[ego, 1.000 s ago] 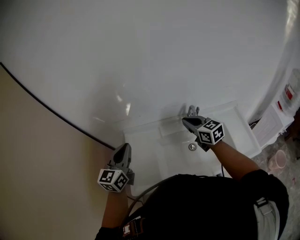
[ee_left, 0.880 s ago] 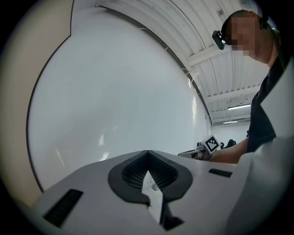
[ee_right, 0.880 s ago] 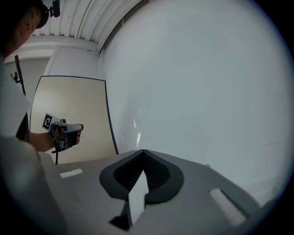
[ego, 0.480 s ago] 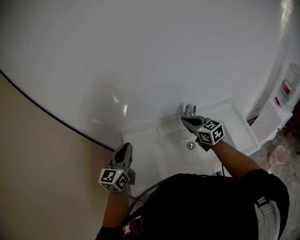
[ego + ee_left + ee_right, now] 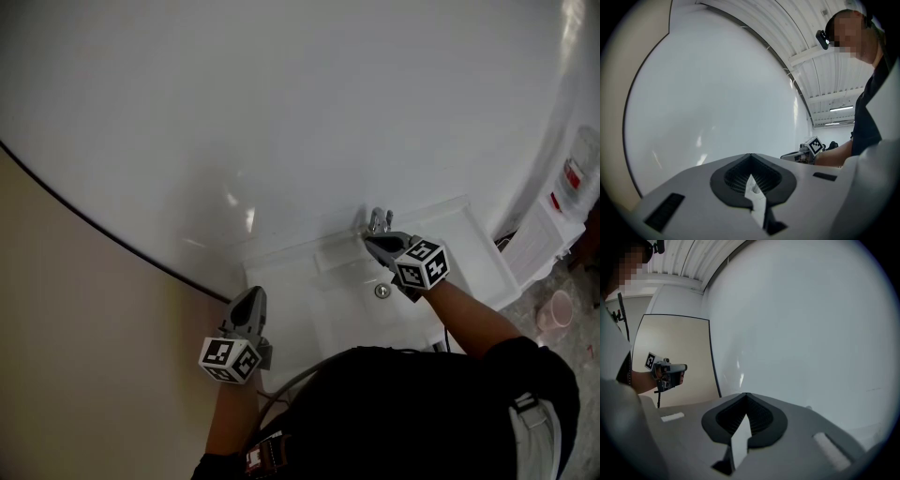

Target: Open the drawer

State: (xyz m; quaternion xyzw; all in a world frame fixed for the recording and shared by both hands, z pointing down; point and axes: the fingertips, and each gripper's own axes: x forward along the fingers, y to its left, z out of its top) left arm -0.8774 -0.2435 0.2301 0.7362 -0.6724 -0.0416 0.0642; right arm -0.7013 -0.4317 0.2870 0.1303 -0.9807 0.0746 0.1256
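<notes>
Left tool (image 5: 250, 296): jaws pressed together with nothing in them. It hung at the left edge of the white sink (image 5: 302, 298), pointing at the wall (image 5: 281, 112).
Right tool (image 5: 370, 242): closed up tight too, and empty. It was held over the sink bowl, tips just beside the faucet (image 5: 380, 221).
Drawer: honestly couldn't spot it in any view.
Drain (image 5: 382, 292): sat in the bowl, under the right tool.
Beige panel (image 5: 75, 328): off to the left, with a dark edge line where it met the glossy white wall.
Person: black top (image 5: 403, 412), both forearms out front.
</notes>
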